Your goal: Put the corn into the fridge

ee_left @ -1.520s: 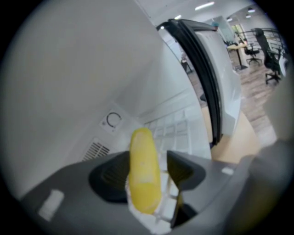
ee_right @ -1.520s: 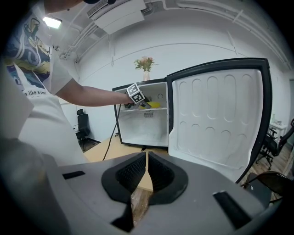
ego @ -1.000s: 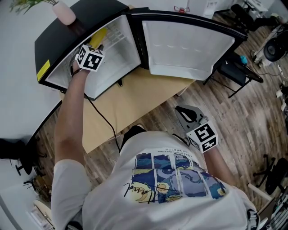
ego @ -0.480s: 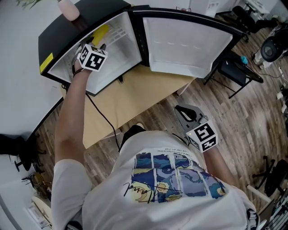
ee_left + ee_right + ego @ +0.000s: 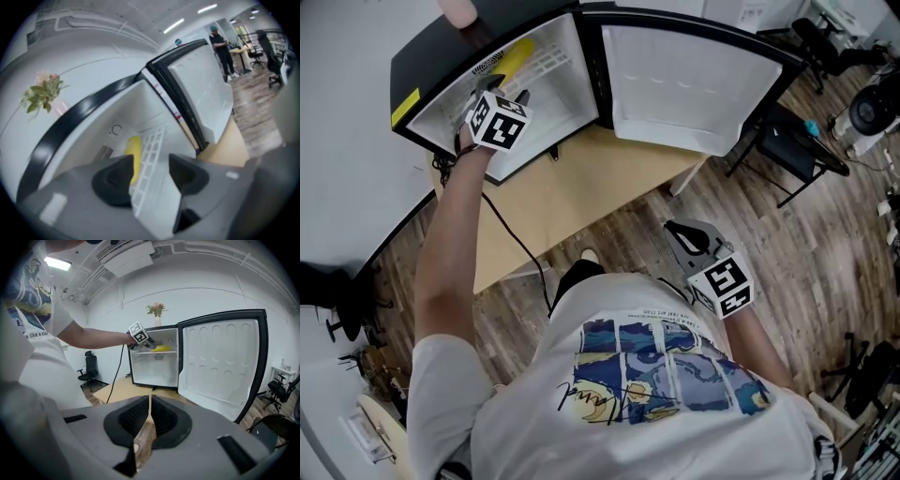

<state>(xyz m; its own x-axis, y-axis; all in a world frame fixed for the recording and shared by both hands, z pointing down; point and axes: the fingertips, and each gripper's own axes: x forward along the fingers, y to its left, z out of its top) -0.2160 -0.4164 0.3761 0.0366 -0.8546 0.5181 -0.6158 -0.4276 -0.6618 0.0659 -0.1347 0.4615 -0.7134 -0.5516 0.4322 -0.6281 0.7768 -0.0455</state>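
Corn (image 5: 517, 53) on fridge (image 5: 502, 23) shelf, left gripper (image 5: 150, 176) now drawn back, fingers apart, empty; right gripper (image 5: 150, 417) fingers together

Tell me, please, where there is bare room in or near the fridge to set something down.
The fridge floor under the wire shelf looks bare, wall to wall. The wooden table before the fridge is free. The shelf is crowded: the corn lies there, the open left tool close by.
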